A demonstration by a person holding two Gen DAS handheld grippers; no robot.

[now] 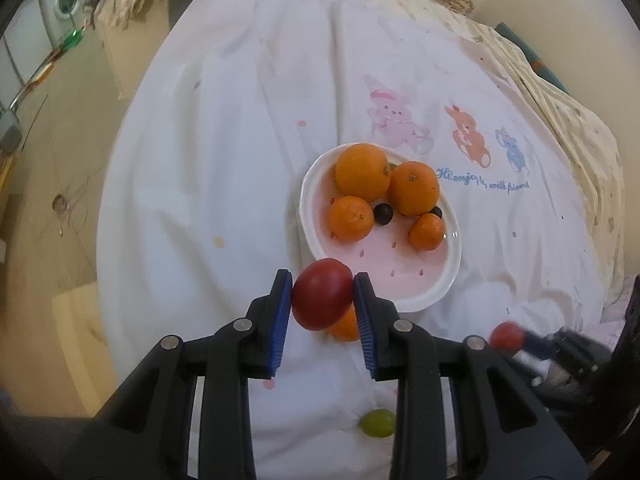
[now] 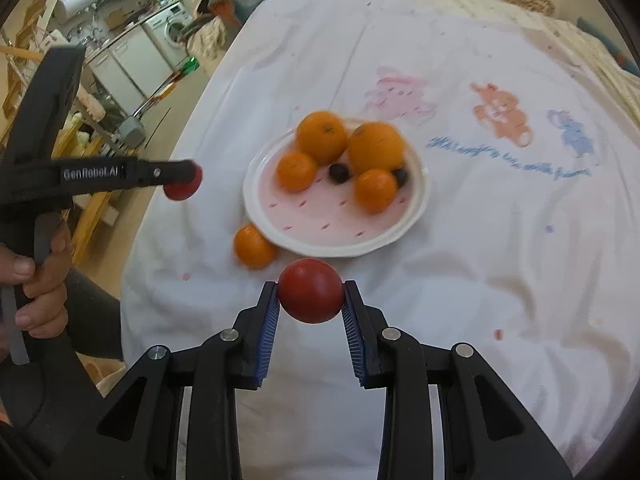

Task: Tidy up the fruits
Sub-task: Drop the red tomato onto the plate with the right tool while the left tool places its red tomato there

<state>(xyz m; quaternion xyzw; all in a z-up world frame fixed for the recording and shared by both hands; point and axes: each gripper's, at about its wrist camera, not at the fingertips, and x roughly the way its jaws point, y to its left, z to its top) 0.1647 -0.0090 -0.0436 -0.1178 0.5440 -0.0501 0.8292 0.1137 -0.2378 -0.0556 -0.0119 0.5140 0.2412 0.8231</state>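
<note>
Two hand-held grippers with black arms and ribbed blue pads hover over a bed covered in a wrinkled white sheet point(image 1: 224, 128) printed with pastel cartoon animals. The left gripper point(image 1: 322, 295) pinches a smooth, glossy red tomato point(image 1: 322, 294) at lower centre; the right gripper point(image 2: 310, 295) pinches a second round tomato point(image 2: 310, 290). At frame centre, a glazed white plate point(image 1: 436, 292) holds four dimpled oranges and two dark grapes. One orange point(image 2: 253, 247) touches its lower-left rim.

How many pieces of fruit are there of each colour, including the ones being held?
Orange: 5, four on the plate and one beside it
Red: 2, one in the left gripper, one in the right gripper
Dark: 2
Green: 1
Total: 10
</note>
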